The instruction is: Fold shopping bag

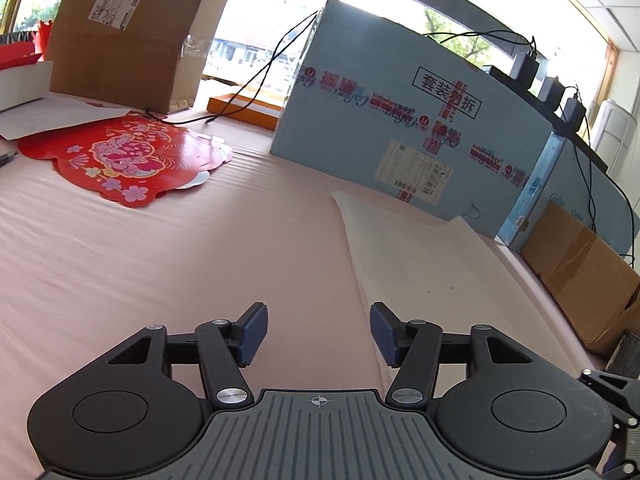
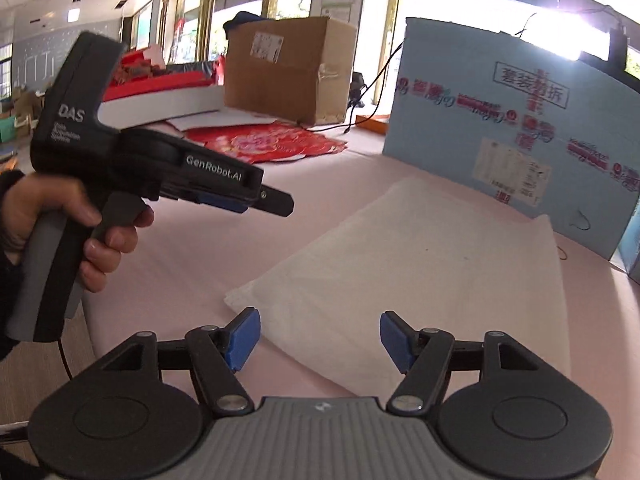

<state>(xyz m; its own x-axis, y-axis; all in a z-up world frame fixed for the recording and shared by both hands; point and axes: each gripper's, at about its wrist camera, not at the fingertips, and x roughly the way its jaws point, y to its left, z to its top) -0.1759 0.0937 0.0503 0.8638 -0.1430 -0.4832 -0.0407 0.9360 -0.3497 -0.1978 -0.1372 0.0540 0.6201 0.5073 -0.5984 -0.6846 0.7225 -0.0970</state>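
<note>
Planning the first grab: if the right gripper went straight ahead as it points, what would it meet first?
Probably the white shopping bag, lying flat just ahead of the open right gripper; height above it is unclear.

the shopping bag (image 2: 420, 272) is seen as a white, slightly translucent sheet, laid flat on the pink table cover (image 2: 208, 248). it is shown unfolded, with a long quadrilateral outline and faint creases across its surface. a layered corner is presented at its near left end, where the edges are slightly offset. its far end is placed just beside the base of the pale blue carton (image 2: 500, 128). in the left wrist view the bag (image 1: 420, 264) is found right of centre, tapering toward the carton.
</note>
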